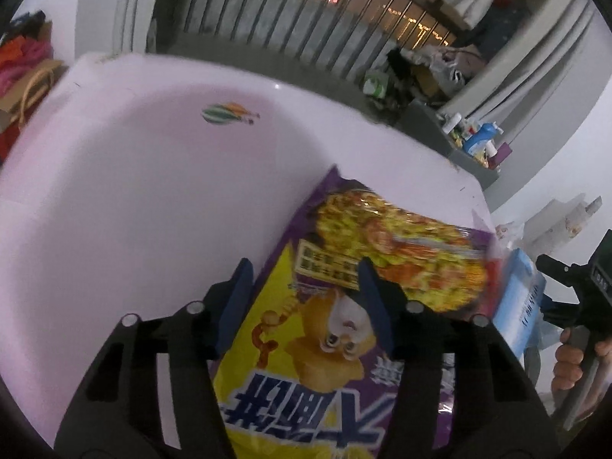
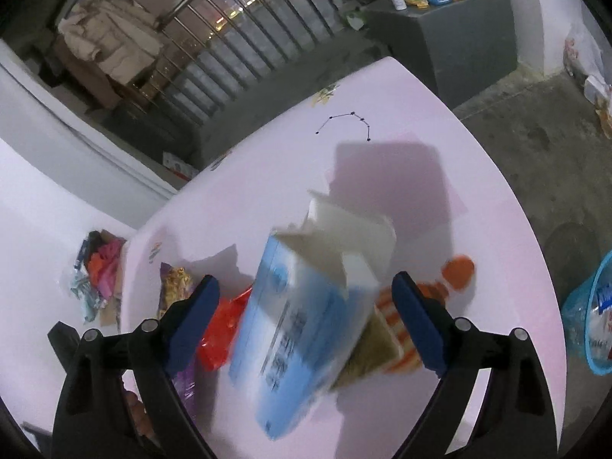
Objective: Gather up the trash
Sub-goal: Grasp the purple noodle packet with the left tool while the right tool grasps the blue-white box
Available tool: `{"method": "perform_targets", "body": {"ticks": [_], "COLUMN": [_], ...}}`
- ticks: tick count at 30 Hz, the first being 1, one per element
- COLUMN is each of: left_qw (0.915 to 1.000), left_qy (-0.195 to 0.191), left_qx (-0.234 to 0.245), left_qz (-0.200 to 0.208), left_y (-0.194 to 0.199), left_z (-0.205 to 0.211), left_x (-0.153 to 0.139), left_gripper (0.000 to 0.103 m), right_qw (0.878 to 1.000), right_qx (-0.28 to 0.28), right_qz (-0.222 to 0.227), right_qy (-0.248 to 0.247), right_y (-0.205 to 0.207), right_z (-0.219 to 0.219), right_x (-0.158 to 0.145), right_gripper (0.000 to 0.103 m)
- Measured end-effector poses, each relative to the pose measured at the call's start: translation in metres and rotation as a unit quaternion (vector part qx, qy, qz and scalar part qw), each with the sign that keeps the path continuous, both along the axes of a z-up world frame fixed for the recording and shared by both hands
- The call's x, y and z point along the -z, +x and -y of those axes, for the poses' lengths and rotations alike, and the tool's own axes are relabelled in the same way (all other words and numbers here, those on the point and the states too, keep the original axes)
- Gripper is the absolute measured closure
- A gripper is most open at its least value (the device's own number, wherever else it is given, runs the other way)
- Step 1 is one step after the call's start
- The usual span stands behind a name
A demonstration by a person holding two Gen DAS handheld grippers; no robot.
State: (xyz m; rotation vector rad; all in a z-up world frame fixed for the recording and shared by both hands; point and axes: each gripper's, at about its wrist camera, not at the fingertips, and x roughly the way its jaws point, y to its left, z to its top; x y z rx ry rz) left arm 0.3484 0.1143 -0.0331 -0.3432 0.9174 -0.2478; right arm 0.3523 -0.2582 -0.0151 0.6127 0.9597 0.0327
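A purple and yellow noodle packet (image 1: 325, 344) lies flat on the pink table (image 1: 114, 191). My left gripper (image 1: 306, 287) hangs over its near end with the jaws apart. One finger stands just off the packet's left edge and the other is above its picture. In the right wrist view a blue and white tissue pack (image 2: 306, 306), blurred, sits between the wide-open fingers of my right gripper (image 2: 306, 310), and neither pad touches it. A red wrapper (image 2: 220, 332) and an orange striped wrapper (image 2: 397, 329) lie beside the pack.
A blue mesh basket (image 2: 577, 313) stands on the floor off the table's right edge. A grey cabinet (image 2: 459, 34) with bottles stands behind the table, by a metal railing (image 2: 244, 49). A hand (image 1: 570, 363) holds the right gripper's handle at the left view's right edge.
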Motion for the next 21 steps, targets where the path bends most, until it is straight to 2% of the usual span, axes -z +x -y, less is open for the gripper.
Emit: {"method": "perform_targets", "body": {"ticks": [5,6,10,17,21], "left_qw": [0.9992,0.9988,0.9956,0.9894,0.9843], "left_qy": [0.004,0.008,0.014,0.014,0.01], "left_qx": [0.039,0.047,0.093,0.145,0.176], "left_qz": [0.003,0.004,0.007,0.003,-0.004], "left_y": [0.014,0.014,0.01,-0.016,-0.044], "left_z": [0.031,0.037,0.067,0.098,0.111], "left_x": [0.007,0.007,0.007,0.006,0.008], "left_gripper": [0.06,0.06,0.065,0.066,0.068], "right_qw": [0.999,0.999,0.997,0.991,0.986], "right_qx": [-0.038,-0.049,-0.079,-0.136,-0.168], "right_qz": [-0.017,-0.024,-0.023,-0.016,-0.014], "right_qy": [0.007,0.006,0.0,-0.012,-0.014], "right_y": [0.024,0.029,0.036,0.024,0.009], "right_z": [-0.005,-0.008,-0.012,-0.027,-0.035], "right_x": [0.017,0.023,0.03,0.029,0.026], "right_gripper": [0.026,0.033,0.038,0.039,0.039]}}
